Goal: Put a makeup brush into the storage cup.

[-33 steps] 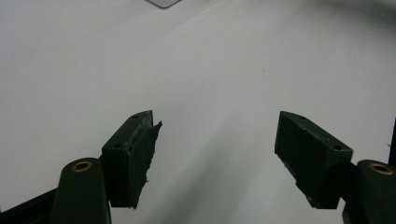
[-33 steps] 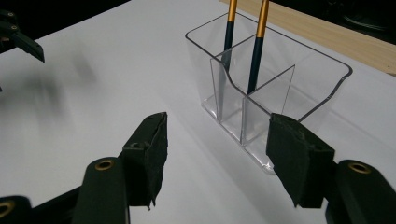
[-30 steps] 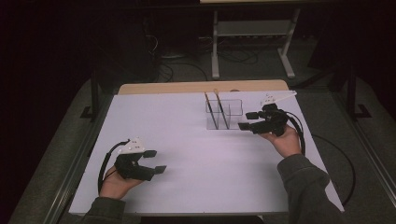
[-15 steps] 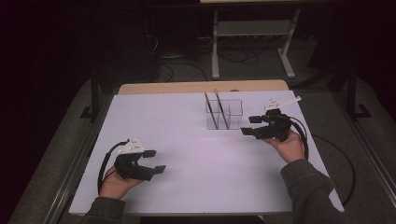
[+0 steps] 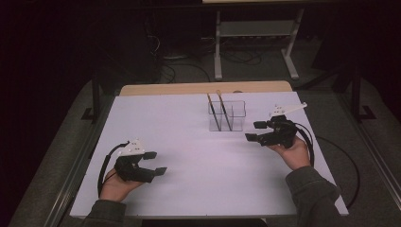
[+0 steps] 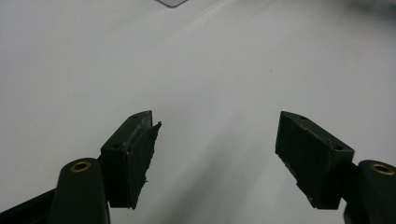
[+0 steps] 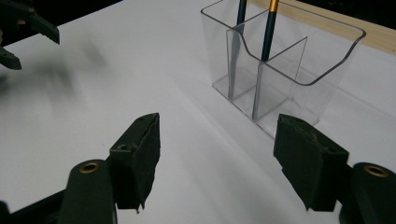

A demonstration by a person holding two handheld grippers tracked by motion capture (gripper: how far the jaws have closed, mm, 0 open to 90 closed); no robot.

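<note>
The right gripper (image 5: pixel 255 131) has its two black jaws spread wide, and they have just been opening; nothing lies between them but bare white tabletop. Its pads (image 7: pixel 140 158) are blocky, matte and rough at the edges, with brass-ringed holes in the arms behind them. Just ahead of the fingertips, and to the right in the right gripper view, stands a clear organiser (image 7: pixel 285 70) of glossy see-through plastic, box-shaped with rounded corners and thin inner walls that split it into compartments. It is near the jaws but not touching. Two slim dark sticks (image 5: pixel 218 111), one with an orange band near its top, stand leaning in the far compartments.

The left gripper (image 5: pixel 157 162) is likewise spread, with plain table between its pads (image 6: pixel 308 154); the inner face of the left-hand pad looks torn and ragged.

The white table (image 5: pixel 189 142) is smooth and flat, with broad open surface between the two grippers and all around the left one. Beyond the organiser runs the table's pale wooden edge (image 5: pixel 203 88), close behind it. The high view shows the grey three-cornered plates, trailing cables, and the person's sleeves at the near edge.
</note>
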